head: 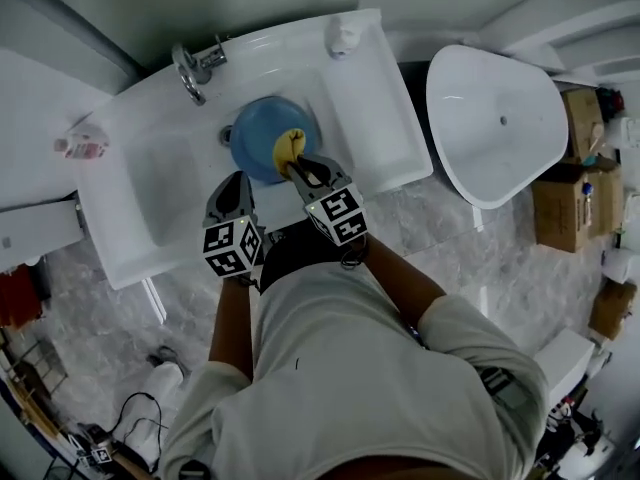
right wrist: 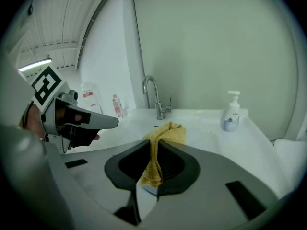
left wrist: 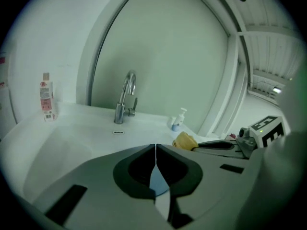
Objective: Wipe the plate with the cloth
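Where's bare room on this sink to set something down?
Free: sink between bottle and plate; right ledge by soap dispenser. Crowded: centre, where left claw grips the plate and right claw holds the cloth.

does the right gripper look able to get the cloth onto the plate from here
Probably yes. The right gripper, shut on the yellow cloth, hangs over the blue plate with nothing between; the left gripper grips the plate's near edge, off to one side.

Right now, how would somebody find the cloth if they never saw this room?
Find the white sink with the faucet. Over its basin is a round blue plate, and against it the yellow cloth, pinched in the right hand-held gripper. It's the only yellow, floppy thing there.
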Available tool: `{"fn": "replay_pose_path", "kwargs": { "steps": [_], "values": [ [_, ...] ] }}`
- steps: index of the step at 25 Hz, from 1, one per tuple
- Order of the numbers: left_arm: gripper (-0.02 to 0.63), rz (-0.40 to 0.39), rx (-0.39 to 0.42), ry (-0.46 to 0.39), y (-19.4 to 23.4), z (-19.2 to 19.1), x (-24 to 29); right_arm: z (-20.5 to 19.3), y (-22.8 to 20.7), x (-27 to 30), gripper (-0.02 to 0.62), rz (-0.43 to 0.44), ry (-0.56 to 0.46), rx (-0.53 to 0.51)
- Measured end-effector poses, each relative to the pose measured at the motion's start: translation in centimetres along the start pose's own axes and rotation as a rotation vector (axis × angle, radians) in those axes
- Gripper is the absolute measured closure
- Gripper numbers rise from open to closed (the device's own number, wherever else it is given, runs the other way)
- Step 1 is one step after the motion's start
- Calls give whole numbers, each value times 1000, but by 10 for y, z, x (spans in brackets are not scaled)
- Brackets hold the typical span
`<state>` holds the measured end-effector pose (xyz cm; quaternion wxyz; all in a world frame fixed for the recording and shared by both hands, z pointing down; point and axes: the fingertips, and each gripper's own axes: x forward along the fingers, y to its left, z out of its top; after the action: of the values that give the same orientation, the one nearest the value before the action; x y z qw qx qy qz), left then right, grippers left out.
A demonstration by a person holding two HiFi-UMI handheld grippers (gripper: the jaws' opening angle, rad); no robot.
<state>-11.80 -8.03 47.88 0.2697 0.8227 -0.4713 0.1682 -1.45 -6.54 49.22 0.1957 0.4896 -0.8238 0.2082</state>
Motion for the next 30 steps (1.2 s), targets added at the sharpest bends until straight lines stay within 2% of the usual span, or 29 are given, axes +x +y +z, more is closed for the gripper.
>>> {"fn": "replay_pose_path", "kwargs": {
  "steps": [5,10,14,17,20,30],
  "values": [
    [581,13,80,-161,-9,52,-37,54,-4,-46,548,-91,-152,-1],
    [581,25,203,-316,-36,111,-69,119,-10,-92,549,-138,-294,-72],
    [581,56,210,-400,-45,146,-95,157,-17,-122,548,-159,-367,-139],
    [581,83,214,-453,-49,164,-113,176,-24,-142,548,-160,-411,-148],
    [581,96,220,-476,-51,173,-118,182,-29,-147,548,-152,-414,-156],
    [581,119,211,-468,-52,172,-117,188,-43,-150,549,-178,-419,-182]
  ]
}}
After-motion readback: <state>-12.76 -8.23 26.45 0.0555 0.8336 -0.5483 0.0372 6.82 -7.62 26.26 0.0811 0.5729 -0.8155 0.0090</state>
